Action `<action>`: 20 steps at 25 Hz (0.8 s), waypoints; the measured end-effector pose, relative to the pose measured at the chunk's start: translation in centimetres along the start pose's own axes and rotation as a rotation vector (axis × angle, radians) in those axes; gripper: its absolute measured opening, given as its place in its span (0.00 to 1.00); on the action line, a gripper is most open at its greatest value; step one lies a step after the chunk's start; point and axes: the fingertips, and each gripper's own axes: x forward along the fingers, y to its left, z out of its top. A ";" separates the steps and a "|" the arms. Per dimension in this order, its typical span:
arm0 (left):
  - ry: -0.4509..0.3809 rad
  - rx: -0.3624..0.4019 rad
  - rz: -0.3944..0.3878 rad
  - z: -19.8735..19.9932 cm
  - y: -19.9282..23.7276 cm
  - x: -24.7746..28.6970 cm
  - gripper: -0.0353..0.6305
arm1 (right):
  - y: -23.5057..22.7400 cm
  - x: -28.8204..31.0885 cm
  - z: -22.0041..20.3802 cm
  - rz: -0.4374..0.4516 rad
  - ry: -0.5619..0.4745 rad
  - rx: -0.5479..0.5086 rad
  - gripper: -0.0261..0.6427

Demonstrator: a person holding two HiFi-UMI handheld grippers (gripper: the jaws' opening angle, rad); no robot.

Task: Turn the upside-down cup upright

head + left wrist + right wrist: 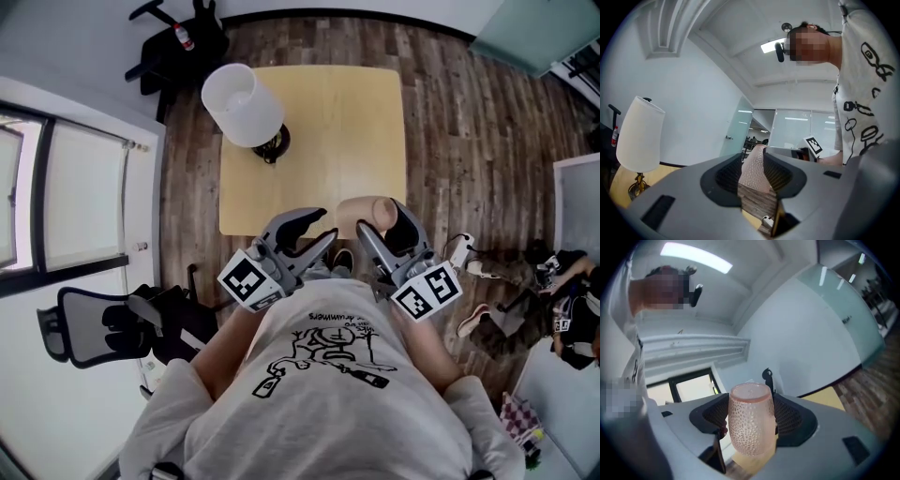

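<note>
The place looks like an office room. A black office chair [103, 328] stands by a large window [56, 197], and a small wooden desk [356, 122] with a white-shade lamp [242, 103] stands on a wood-plank floor [469, 141]. Glass partition walls [806, 124] and flat ceiling light panels [693, 256] are also visible.

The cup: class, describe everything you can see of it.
The cup is pinkish, translucent and glass-like, with a dimpled wall and a smooth closed base. The right gripper clamps its sides. In the head view it lies sideways over the near edge of the table, close to the tips of the left gripper.
</note>
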 end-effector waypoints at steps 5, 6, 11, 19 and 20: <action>0.026 -0.020 -0.029 -0.5 -0.7 -0.1 0.32 | -2.8 -1.0 -0.2 -0.053 -0.171 0.458 0.50; 0.031 -0.024 -0.033 -0.6 -0.9 -0.1 0.32 | -3.1 -1.2 -0.3 -0.057 -0.202 0.526 0.50; 0.087 -0.042 -0.051 -1.8 -1.2 0.0 0.33 | -3.8 -1.8 -1.6 -0.064 -0.309 0.766 0.50; 0.121 -0.106 -0.117 -2.7 -2.1 1.1 0.36 | -2.3 -1.8 -1.9 -0.024 -0.339 0.824 0.50; 0.129 -0.110 -0.128 -2.9 -2.3 1.4 0.36 | -2.3 -1.8 -1.9 -0.021 -0.341 0.828 0.50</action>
